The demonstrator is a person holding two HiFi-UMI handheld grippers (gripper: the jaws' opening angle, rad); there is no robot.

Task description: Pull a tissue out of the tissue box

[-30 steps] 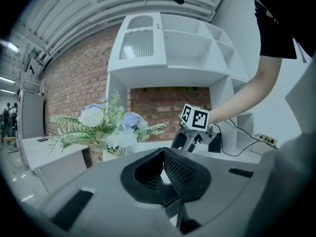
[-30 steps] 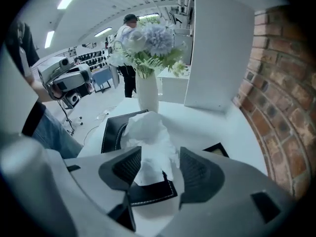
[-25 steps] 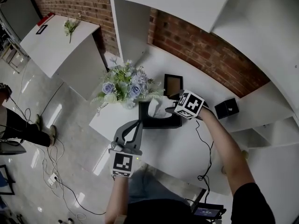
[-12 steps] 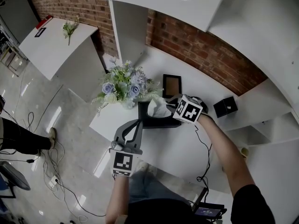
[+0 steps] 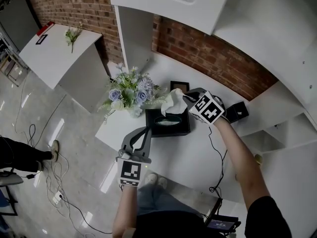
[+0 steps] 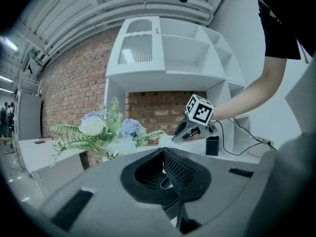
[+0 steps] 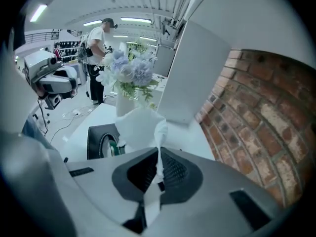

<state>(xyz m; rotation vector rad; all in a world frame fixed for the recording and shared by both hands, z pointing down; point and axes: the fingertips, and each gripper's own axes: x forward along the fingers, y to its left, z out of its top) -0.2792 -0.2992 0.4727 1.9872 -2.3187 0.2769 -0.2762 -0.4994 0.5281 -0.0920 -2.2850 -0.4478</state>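
Tissue box (image 5: pixel 181 129) sits mid worktop (image 5: pixel 183 157). Flower vase (image 5: pixel 130 90) just left of it, picture frame (image 5: pixel 179 87) right behind, by brick wall (image 5: pixel 218 58). Small cube box (image 5: pixel 238 111) further rt. Tissue (image 5: pixel 173 102) above box opening. Side table (image 5: pixel 54 53) far left, apart, w/ flower sprig (image 5: pixel 73 33) on it.

The right gripper (image 5: pixel 185 97), low at the tissue box (image 5: pixel 153 127) a second ago with jaws apart, now sits higher, jaws pinched on a tissue (image 5: pixel 173 102) drawn up above the box's opening.
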